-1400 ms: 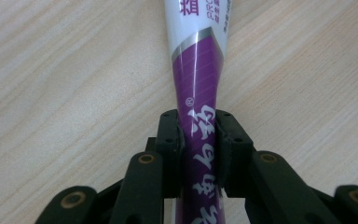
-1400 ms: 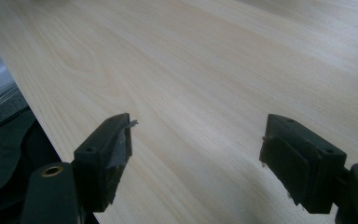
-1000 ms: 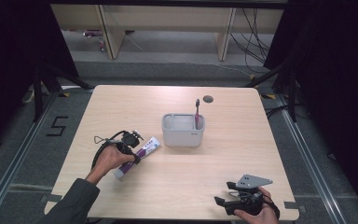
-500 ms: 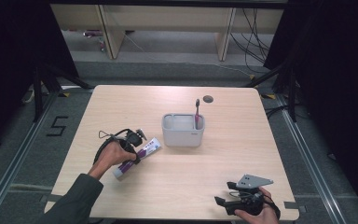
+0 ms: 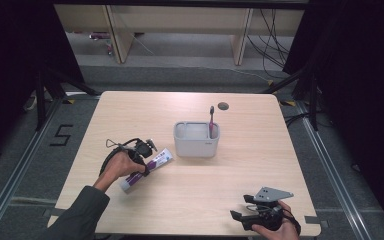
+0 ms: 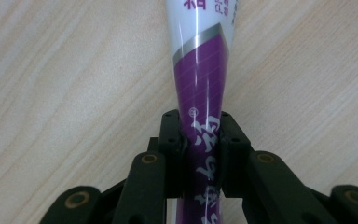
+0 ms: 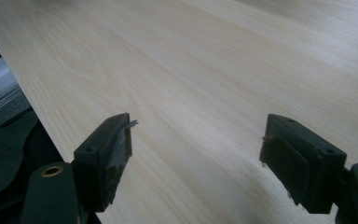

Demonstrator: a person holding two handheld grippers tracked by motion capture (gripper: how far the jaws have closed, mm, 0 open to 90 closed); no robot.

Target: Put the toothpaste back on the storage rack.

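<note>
Pinching the toothpaste tube firmly in your left gripper at lower left of the table, lift it level toward the grey holder at centre, keeping your right gripper, jaws wide and empty, parked at lower right.

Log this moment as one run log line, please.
left gripper: shut on toothpaste tube | right gripper: open, idle over table | holder: toothbrush inside

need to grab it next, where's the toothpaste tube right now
In the high view the toothpaste tube lies on the left side of the table, just left of the grey holder, with the left gripper clamped across its purple part.
</note>
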